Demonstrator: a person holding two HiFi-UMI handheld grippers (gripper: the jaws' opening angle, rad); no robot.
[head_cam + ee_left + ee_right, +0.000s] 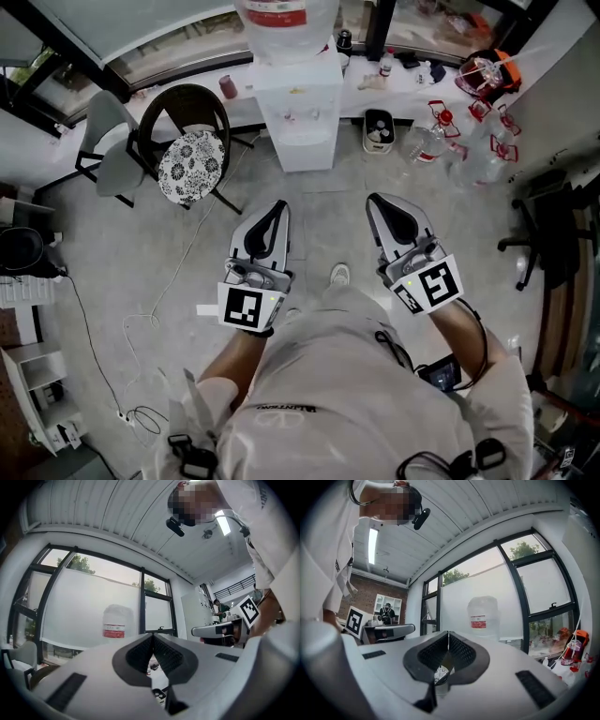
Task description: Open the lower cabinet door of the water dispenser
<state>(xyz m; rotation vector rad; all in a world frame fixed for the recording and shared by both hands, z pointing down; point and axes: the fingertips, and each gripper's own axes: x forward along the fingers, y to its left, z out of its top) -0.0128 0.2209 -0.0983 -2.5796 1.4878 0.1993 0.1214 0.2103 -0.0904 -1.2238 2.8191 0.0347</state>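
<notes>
One black chair (pixel 150 127) with a floral cushion (pixel 191 166) stands left of the water dispenser (pixel 298 103). Two hand-held grippers reach out about level, side by side, well short of the dispenser. The left hand-held gripper (pixel 277 208) has its jaws together on nothing, and the right hand-held gripper (pixel 377 202) is likewise closed and empty. The single dispenser carries one bottle (pixel 286 23); its lower cabinet door (pixel 307 155) looks closed. Right of it sit one small bin (pixel 379 129) and several clear jugs (pixel 436 141) with red handles. Only floor (pixel 323 220) lies between grippers and dispenser.

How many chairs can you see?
3: a dark round-backed chair with flowery cushion, a grey chair left of it, a black office chair far right. Others may be hidden.
</notes>
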